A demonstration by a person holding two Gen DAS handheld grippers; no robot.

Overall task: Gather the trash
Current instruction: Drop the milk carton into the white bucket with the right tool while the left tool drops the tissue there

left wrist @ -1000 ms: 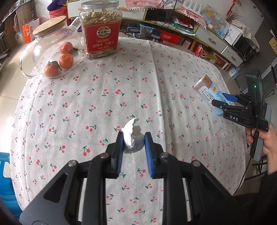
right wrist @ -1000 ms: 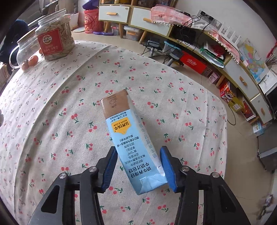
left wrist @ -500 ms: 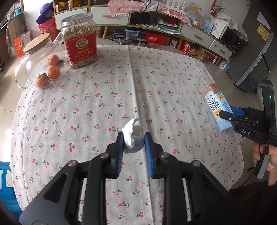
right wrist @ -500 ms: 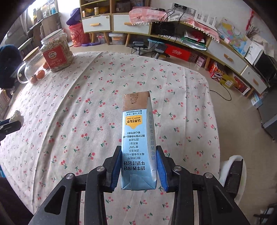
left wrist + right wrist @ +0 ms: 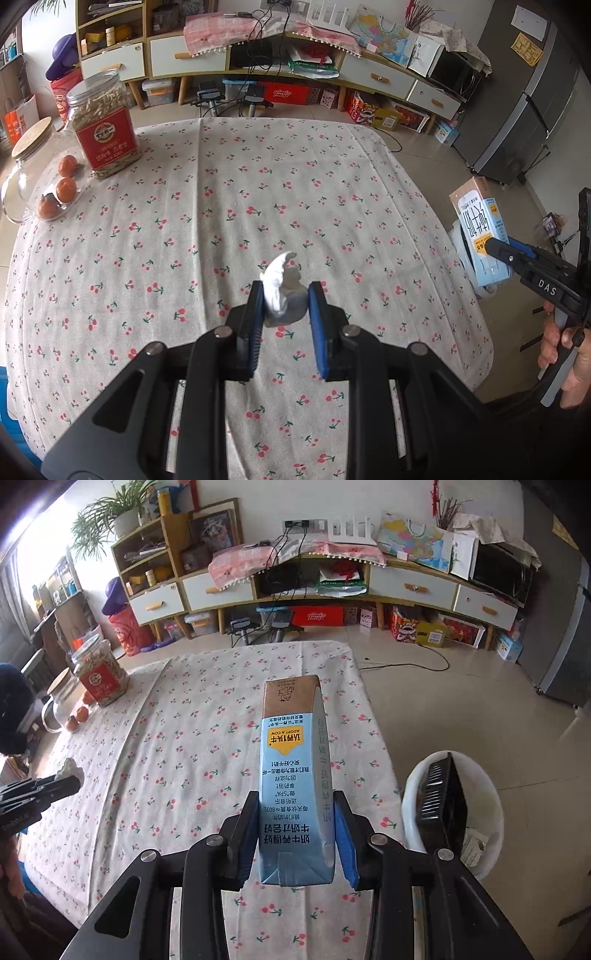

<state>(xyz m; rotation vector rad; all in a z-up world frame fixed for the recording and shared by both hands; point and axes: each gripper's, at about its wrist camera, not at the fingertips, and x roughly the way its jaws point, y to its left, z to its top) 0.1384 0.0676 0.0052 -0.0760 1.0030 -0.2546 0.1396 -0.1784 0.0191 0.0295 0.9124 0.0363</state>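
Both tongs loaded, both raised clear of the worktop (image 5: 207,206). Left tongs (image 5: 285,314) nearly closed on a crumpled white tissue wad (image 5: 282,295); the left pad presses it, but a sliver of gap shows at the right pad, so the grip looks marginal. Right tongs (image 5: 295,834) clamped partway on the blue milk carton (image 5: 293,775), pads on its two narrow sides close to one end, the long body sticking out ahead. White bin (image 5: 480,834) stands on the floor just beside the worktop's right edge, with a black tray-like item and some paper already inside. Risks, as judged: (1) carton held near its end, so a quick swing toward the bin could pivot it between the pads, or it could slip out and land on the floor; leftover liquid, if any, cannot be told. (2) Tissue is light and loosely caught; a jolt may shed it onto the cherry-print cloth. (3) The black item takes up much of the bin mouth, so a carton released off-centre may bounce from it or the rim. (4) Both hands converging on one bin may knock together. Glass jug (image 5: 33,177) and snack jar (image 5: 105,125) sit well apart at the far left, unlikely to be disturbed.
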